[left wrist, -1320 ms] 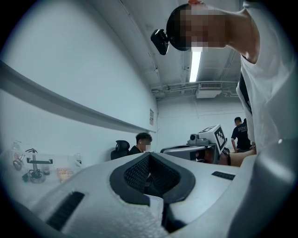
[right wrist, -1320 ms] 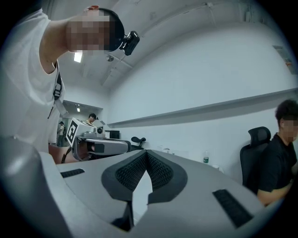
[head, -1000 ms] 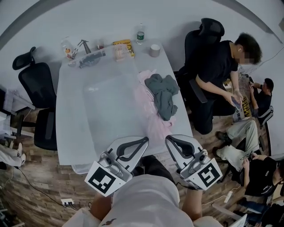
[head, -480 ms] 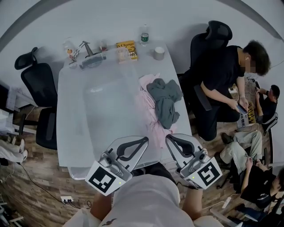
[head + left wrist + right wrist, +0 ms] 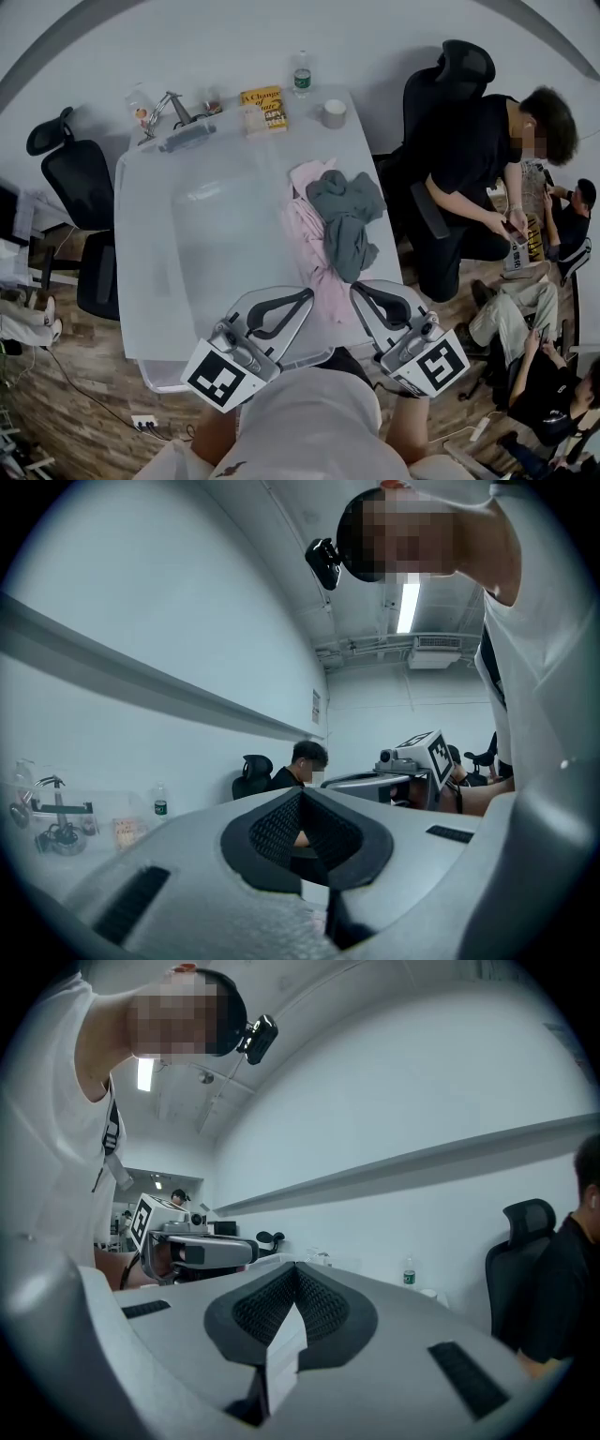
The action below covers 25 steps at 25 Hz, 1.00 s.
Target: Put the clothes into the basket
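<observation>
The yellow book (image 5: 262, 99), well ahead of the left gripper (image 5: 281, 314) and right gripper (image 5: 380, 306), bears a title beginning "A Change"; the rest is unreadable. The bottle (image 5: 301, 73) label and wall notice (image 5: 316, 706) are illegible.

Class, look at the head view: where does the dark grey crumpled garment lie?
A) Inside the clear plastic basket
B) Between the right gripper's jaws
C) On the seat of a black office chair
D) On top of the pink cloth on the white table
D: the dark grey crumpled garment rests on the pink cloth on the right part of the white table, beside the clear plastic basket and not in it.
</observation>
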Tool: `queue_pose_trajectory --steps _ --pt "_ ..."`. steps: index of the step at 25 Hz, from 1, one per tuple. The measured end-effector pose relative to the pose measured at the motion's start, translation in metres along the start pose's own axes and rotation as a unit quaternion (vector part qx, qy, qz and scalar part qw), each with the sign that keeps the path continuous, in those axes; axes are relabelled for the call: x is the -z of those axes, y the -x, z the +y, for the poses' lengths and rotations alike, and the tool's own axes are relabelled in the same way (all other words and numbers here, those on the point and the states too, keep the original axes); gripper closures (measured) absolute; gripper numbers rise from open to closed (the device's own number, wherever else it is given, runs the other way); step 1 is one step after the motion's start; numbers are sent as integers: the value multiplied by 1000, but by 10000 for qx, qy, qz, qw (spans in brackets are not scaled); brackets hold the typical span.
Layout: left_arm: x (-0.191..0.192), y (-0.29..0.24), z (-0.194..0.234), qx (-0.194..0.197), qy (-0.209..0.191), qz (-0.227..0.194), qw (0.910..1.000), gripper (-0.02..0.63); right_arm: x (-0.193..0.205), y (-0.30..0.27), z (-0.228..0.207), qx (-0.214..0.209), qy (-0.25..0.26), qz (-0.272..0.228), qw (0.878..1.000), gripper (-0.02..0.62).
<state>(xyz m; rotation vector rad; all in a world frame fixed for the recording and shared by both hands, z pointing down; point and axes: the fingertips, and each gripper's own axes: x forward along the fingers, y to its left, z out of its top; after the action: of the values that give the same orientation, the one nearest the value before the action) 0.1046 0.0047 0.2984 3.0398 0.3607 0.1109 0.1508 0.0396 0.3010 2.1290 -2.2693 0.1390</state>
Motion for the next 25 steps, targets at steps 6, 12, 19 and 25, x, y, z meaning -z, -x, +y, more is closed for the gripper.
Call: queue_pose_trajectory --steps 6,12,19,25 --pt "1 -16 11 -34 19 40 10000 600 11 -8 -29 108 -33 216 9997 591" --pt "8 -34 24 -98 12 195 9998 600 30 -20 -62 264 8 612 9978 591" --pt "15 -53 40 -145 -84 349 9993 600 57 -39 -94 371 160 1163 9924 590" --pt "21 -60 49 -192 -68 429 9989 600 92 -52 -117 471 201 1722 9837 589"
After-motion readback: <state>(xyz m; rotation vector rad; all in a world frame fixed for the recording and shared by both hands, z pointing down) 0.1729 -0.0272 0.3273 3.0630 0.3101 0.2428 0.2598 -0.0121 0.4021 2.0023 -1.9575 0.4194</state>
